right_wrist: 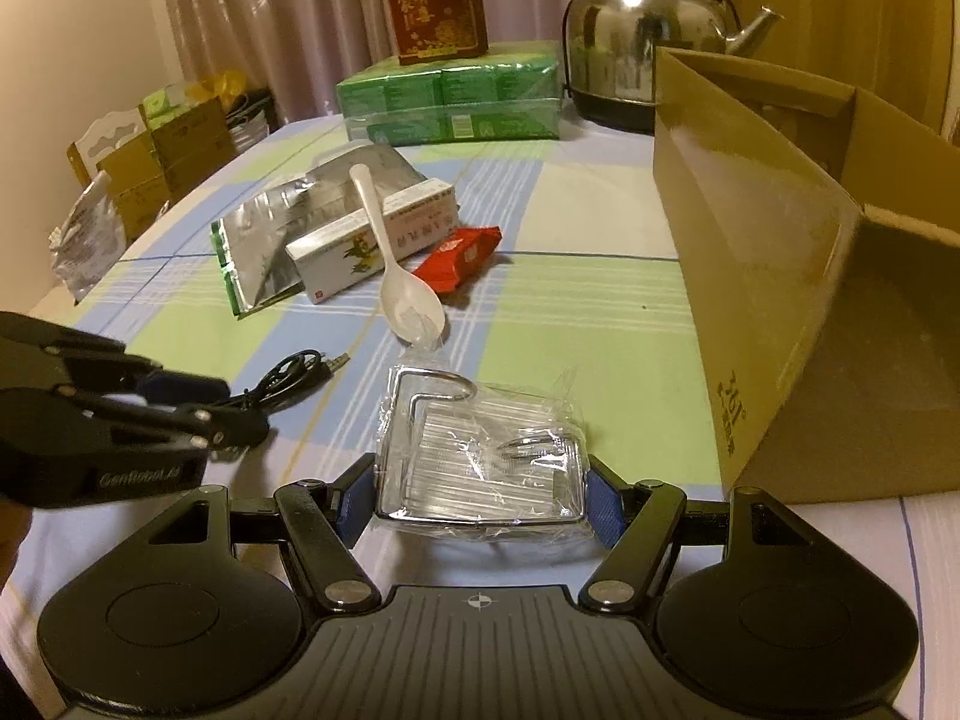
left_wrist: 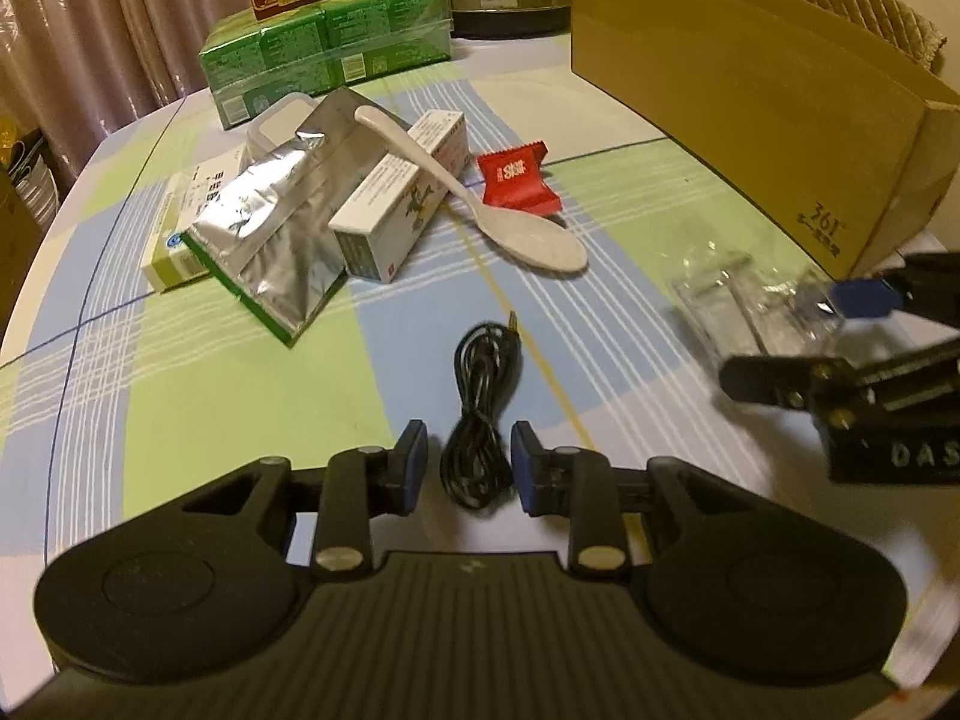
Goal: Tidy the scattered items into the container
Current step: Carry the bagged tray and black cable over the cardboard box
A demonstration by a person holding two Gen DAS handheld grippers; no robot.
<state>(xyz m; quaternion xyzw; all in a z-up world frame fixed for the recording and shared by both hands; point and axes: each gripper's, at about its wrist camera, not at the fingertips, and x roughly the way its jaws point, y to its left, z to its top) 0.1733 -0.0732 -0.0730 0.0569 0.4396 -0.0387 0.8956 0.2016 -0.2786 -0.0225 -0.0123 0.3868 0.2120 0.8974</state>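
Observation:
A coiled black cable (left_wrist: 477, 450) lies on the checked tablecloth between the blue pads of my left gripper (left_wrist: 469, 468); bare cloth shows beside the left pad, so the gripper is open around it. My right gripper (right_wrist: 477, 505) is shut on a plastic-wrapped wire rack (right_wrist: 480, 456), a pad against each side. In the left wrist view the right gripper (left_wrist: 804, 342) and its rack (left_wrist: 738, 300) look blurred, near the brown cardboard box (left_wrist: 750, 96) at the right. A white spoon (left_wrist: 534, 240), a red packet (left_wrist: 516, 177), a white carton (left_wrist: 402, 204) and a foil pouch (left_wrist: 270, 240) lie farther back.
Green wrapped packs (right_wrist: 450, 96) with a red box (right_wrist: 432, 0) on top stand at the table's far side beside a steel kettle (right_wrist: 636, 30). Stacked cartons (right_wrist: 162, 150) sit beyond the left table edge. The left gripper (right_wrist: 234, 408) is at the left.

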